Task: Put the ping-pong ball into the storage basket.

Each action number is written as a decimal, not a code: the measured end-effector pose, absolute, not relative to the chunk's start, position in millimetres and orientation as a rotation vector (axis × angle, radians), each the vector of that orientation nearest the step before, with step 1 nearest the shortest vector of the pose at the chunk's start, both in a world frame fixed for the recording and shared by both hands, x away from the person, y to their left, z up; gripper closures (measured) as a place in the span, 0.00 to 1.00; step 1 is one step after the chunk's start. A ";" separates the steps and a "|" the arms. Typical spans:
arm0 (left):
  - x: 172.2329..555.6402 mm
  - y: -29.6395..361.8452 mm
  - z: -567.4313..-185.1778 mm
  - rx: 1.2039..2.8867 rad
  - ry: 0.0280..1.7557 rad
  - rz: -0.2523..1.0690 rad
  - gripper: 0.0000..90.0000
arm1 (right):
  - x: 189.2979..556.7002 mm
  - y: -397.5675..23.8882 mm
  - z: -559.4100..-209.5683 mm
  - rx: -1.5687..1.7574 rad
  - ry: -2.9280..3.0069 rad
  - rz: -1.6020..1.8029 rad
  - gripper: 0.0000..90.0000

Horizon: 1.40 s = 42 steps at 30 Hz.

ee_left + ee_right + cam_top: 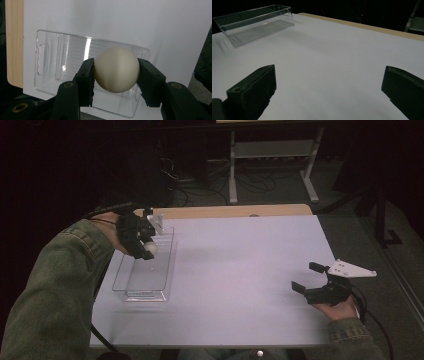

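Two claws: left claw point(115, 75) clamps white ball point(116, 69) above clear tray point(47, 57); right claw point(328, 92) spread, nothing between.

the ball point(116, 69) looks like smooth, matt off-white plastic with a faint sheen and a tiny dark speck on its skin. the tray point(47, 57) is clear, glossy plastic, with fine ribbing on its floor and bright glints along its walls. the left claw point(116, 82) has matt black plastic jaws whose inner pads look rough and toothed, with brass-coloured screw heads lower down. the right claw point(328, 92) has the same dull black, slightly grainy plastic. the bench point(240, 270) has a smooth, matt, pale top like paper or laminate, edged at the far side by light wood. the person's sleeve point(55, 290) is coarse green cloth, like denim.
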<state>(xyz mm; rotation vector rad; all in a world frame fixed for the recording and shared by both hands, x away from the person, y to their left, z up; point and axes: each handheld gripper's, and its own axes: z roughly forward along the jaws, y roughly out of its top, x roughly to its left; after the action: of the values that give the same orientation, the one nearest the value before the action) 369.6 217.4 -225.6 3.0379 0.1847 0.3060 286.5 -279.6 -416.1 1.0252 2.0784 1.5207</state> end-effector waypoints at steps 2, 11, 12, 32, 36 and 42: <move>369.1 217.0 -228.5 3.037 0.180 0.295 0.56 | 286.5 -279.6 -416.0 1.025 2.078 1.521 0.00; 369.5 219.8 -241.6 3.042 0.173 0.269 0.56 | 286.8 -279.5 -416.3 1.022 2.081 1.521 0.00; 369.4 220.2 -243.1 3.042 0.169 0.271 0.56 | 286.7 -279.4 -416.3 1.022 2.081 1.521 0.00; 371.7 219.9 -280.6 3.036 0.159 0.181 0.56 | 286.2 -278.9 -416.3 1.018 2.088 1.518 0.00; 372.6 219.5 -287.1 3.042 0.152 0.163 0.56 | 286.0 -279.0 -416.6 1.023 2.088 1.517 0.00; 372.6 220.6 -294.9 3.044 0.157 0.148 0.56 | 286.3 -278.9 -416.8 1.023 2.090 1.514 0.00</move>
<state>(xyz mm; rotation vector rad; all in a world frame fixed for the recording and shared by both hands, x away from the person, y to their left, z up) 372.6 220.6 -294.9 3.0445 0.1574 0.1478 286.3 -278.9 -416.8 1.0226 2.0901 1.5145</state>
